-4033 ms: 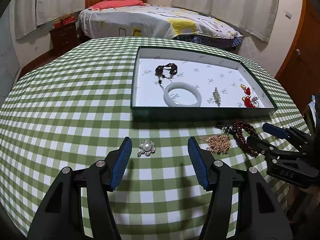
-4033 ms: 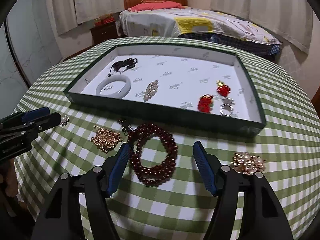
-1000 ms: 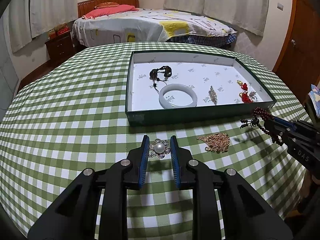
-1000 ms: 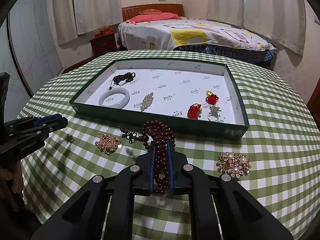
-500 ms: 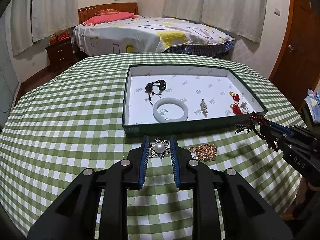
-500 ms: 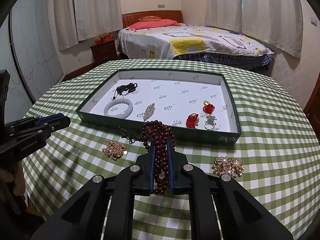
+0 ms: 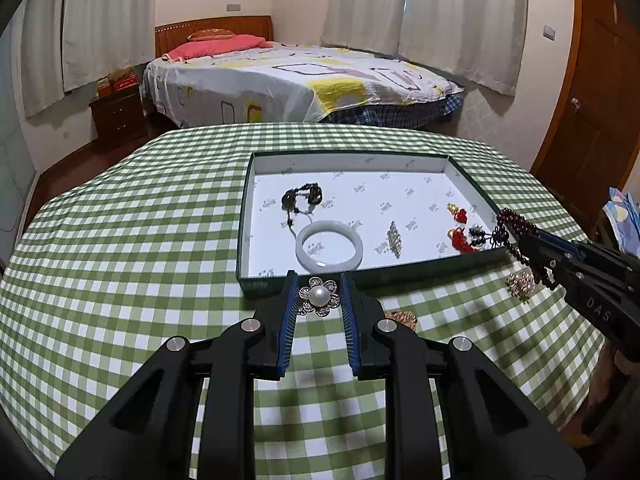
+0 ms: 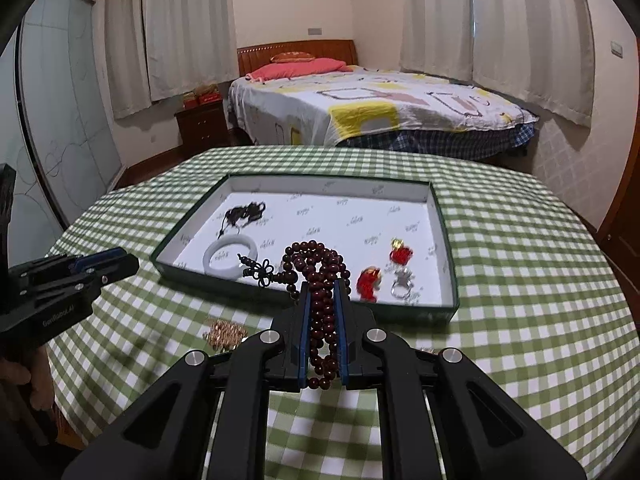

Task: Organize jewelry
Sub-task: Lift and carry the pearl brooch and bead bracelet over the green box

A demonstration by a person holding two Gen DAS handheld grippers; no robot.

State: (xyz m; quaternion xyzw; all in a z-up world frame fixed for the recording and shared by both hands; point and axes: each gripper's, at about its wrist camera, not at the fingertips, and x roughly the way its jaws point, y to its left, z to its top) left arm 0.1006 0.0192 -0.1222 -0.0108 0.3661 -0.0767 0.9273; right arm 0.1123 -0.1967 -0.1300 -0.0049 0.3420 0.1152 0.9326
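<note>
Only the left view shows the pearl brooch [image 7: 319, 297] clamped in the left gripper [image 7: 319, 305]. The right gripper [image 8: 323, 320] is closed on the bead necklace [image 8: 320, 276], apparently above the tray's [image 8: 448, 256] near wall.

Both claws closed on the pearl brooch [image 7: 319, 296] and bead necklace [image 8: 322, 292], lifting them

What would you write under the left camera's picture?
Left gripper holds a pearl flower brooch near the green tray.

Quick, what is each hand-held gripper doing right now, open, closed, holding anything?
Left hand-held gripper: closed on the pearl flower brooch.
Right hand-held gripper: closed on the dark red bead strand.
</note>
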